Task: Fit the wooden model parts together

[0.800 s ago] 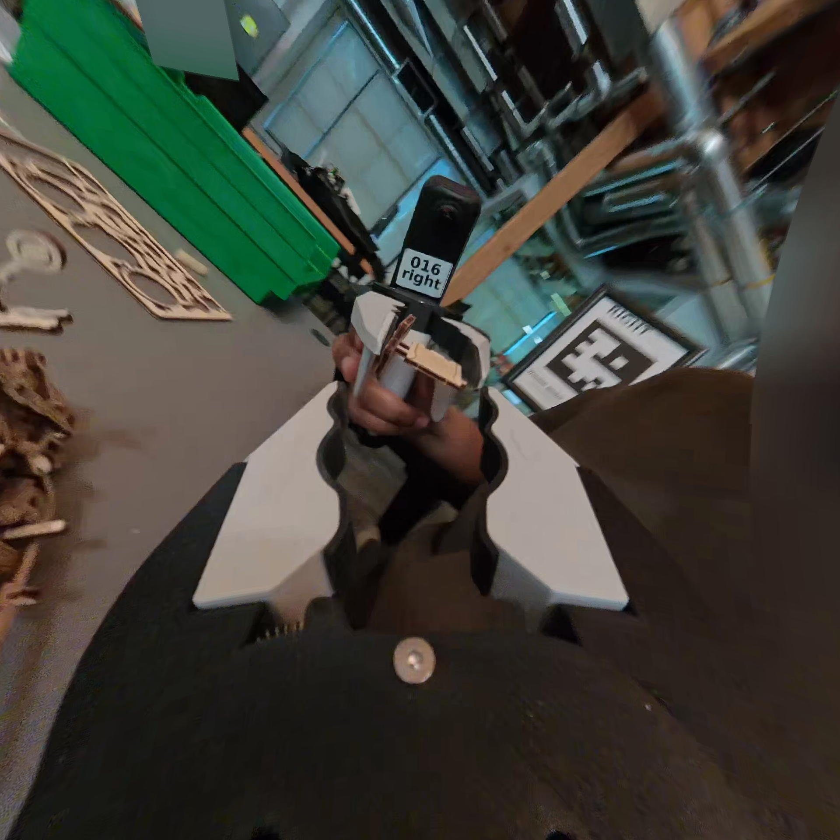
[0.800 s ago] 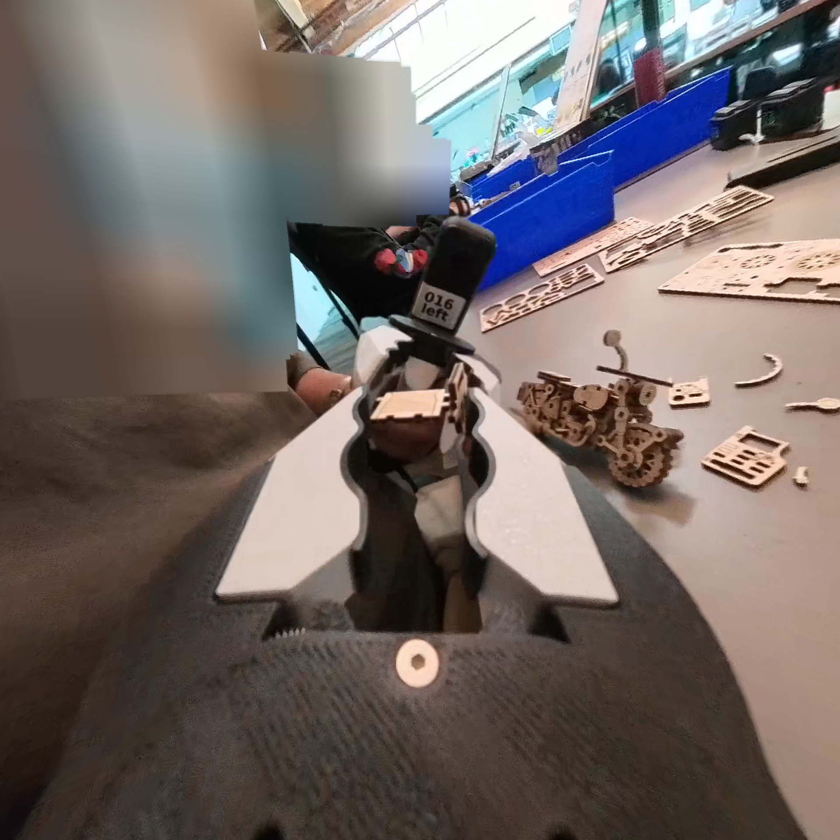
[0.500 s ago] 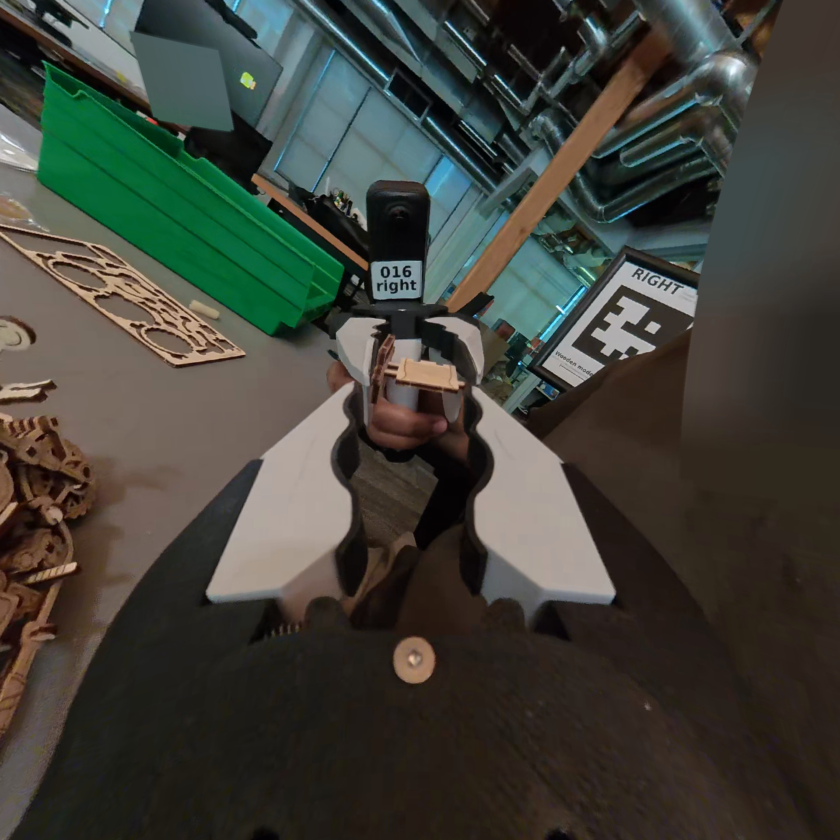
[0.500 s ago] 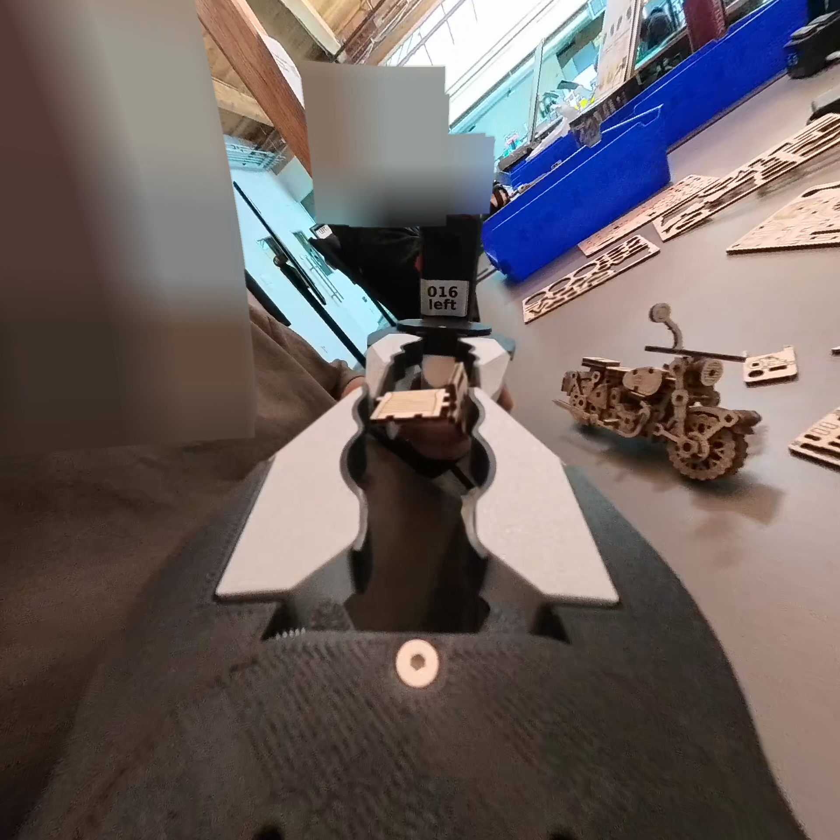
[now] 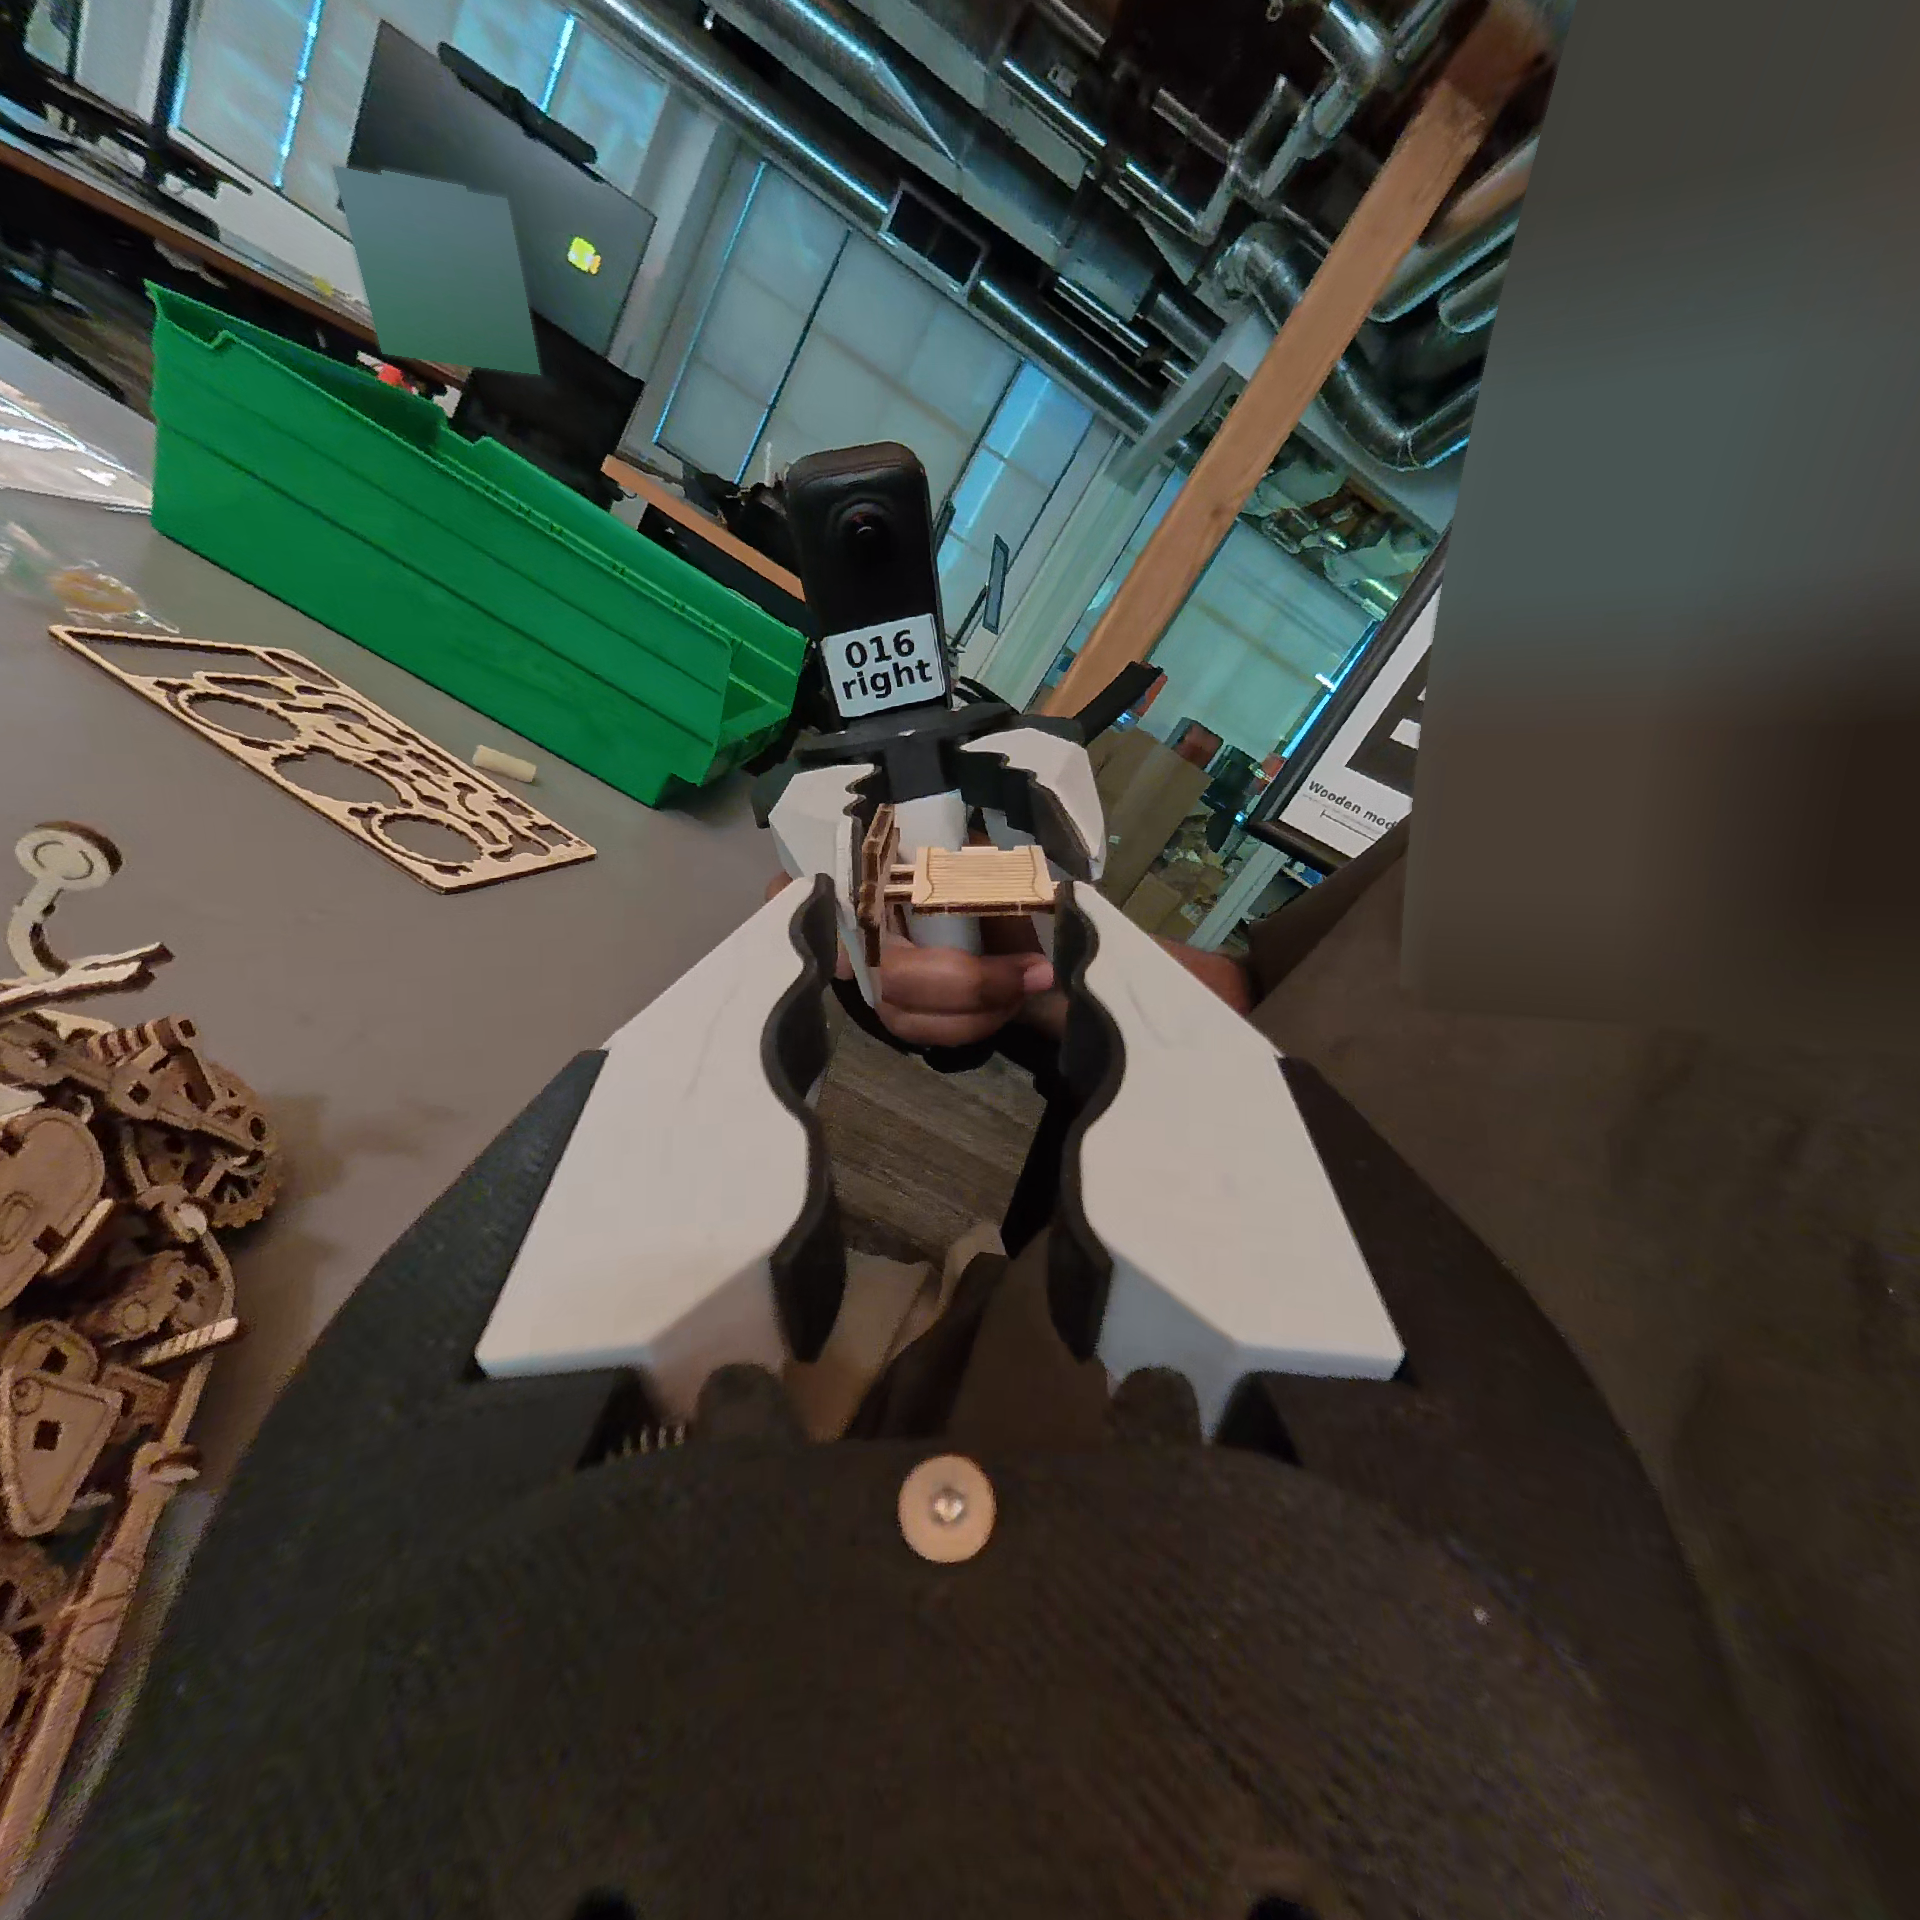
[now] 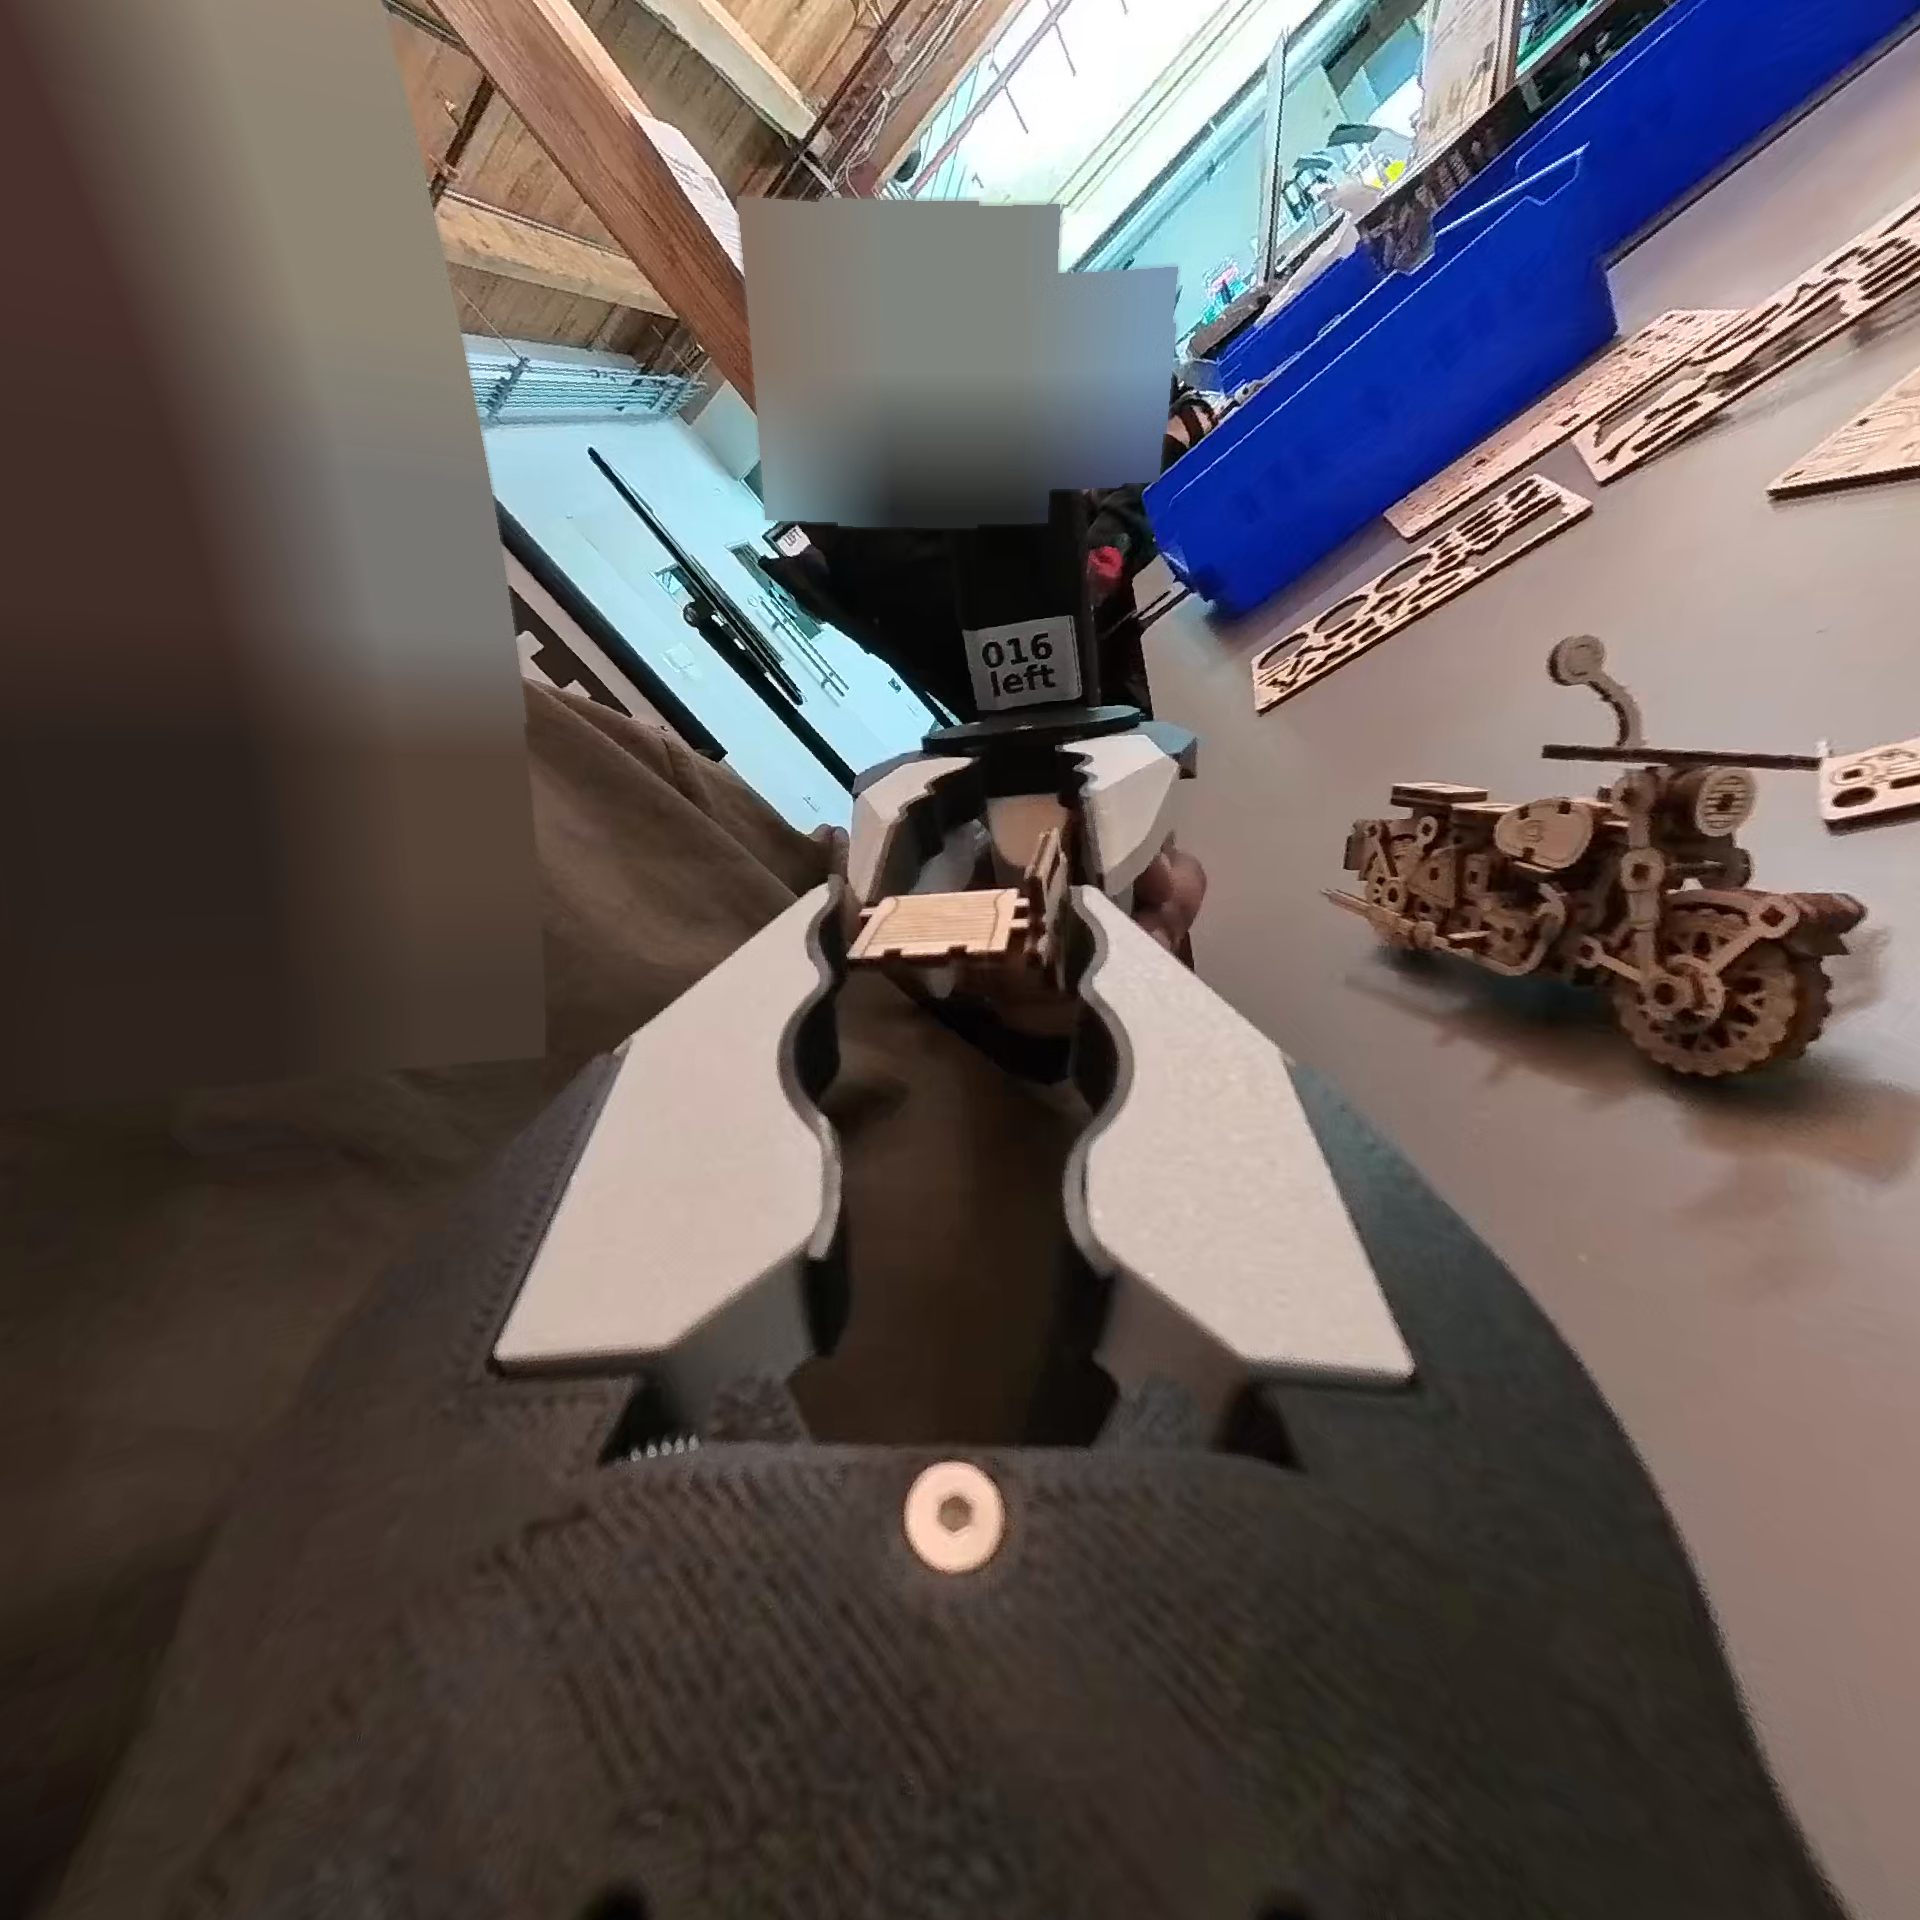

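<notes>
Left gripper (image 5: 940,894) — frame centre of the left wrist view, fingertips clenched on the small wooden part (image 5: 961,878), a pale ribbed plate joined to a darker slotted piece at its left end.

Right gripper (image 6: 951,914) — frame centre of the right wrist view, fingertips also pressed against the same wooden part (image 6: 961,930), plate to the left and slotted piece to the right. The two grippers face each other tip to tip, the part held in the air between them above the table edge.

Wooden motorcycle model (image 6: 1590,883): right middle of the right wrist view, upright on the grey table (image 6: 1558,1195), well apart from the grippers.

Cut-out wooden sheet (image 5: 322,748): upper left of the left wrist view, flat on the table, near the green bin (image 5: 447,561).

Blue bin (image 6: 1403,364): upper right of the right wrist view.
</notes>
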